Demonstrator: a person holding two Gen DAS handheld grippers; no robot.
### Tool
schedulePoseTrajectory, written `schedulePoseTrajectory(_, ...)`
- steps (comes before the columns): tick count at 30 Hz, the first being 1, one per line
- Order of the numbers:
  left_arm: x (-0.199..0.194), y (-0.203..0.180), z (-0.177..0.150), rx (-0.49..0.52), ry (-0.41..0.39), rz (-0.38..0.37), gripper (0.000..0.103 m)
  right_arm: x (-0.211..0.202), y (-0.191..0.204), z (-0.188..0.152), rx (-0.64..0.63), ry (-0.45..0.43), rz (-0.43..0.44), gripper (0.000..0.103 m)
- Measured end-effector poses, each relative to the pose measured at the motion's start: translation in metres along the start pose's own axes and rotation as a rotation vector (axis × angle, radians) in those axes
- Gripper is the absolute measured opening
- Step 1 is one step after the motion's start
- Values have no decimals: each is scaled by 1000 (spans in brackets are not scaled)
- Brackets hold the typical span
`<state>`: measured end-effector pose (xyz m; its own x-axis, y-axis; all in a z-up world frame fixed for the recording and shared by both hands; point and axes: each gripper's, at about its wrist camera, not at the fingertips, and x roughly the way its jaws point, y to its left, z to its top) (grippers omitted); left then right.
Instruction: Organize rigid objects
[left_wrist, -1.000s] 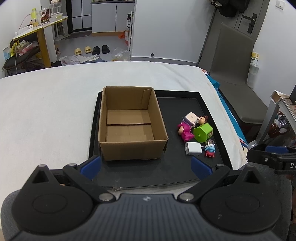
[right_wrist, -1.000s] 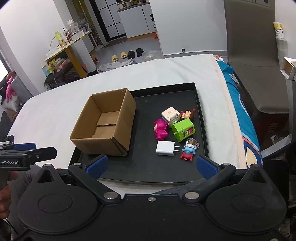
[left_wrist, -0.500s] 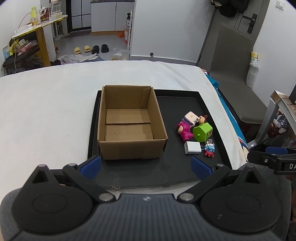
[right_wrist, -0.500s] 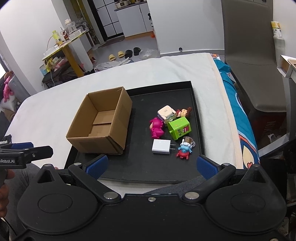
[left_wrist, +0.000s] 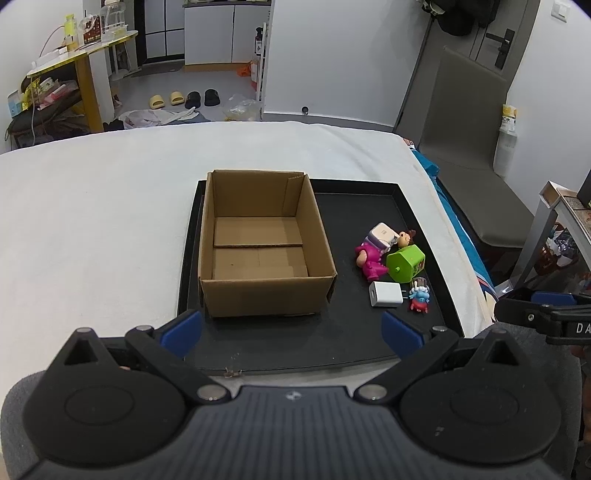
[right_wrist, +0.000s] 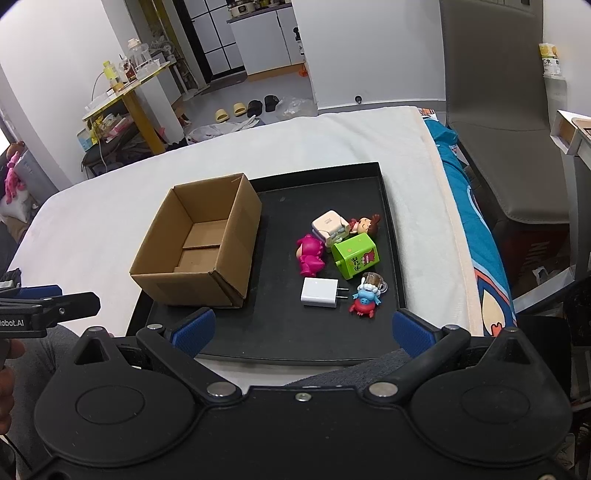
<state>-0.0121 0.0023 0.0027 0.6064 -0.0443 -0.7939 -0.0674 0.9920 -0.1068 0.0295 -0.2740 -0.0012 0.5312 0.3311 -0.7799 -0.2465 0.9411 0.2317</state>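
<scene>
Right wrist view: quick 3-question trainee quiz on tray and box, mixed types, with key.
1. True or false: the cardboard box already holds a toy.
2. Which lies nearest the right gripper? A) white charger B) green block C) pink figure
3. Fill in: both grippers' jaws are ____.

Key:
1. False, the box is empty.
2. A
3. Open, the left gripper included; neither holds anything.

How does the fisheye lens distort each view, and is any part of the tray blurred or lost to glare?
Left wrist view: the bed edge bows and corners darken; the cardboard box and black tray stay sharp, without glare. Right wrist view: the same curving, strongest at the borders; the white charger and toys look crisp under soft, even light with faint shadows.
</scene>
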Motion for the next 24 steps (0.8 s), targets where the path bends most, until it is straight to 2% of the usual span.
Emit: schedulePoseTrajectory(24, -3, 6, -1, -7, -9, 2, 103, -3, 3, 1, -7, -9, -4, 103)
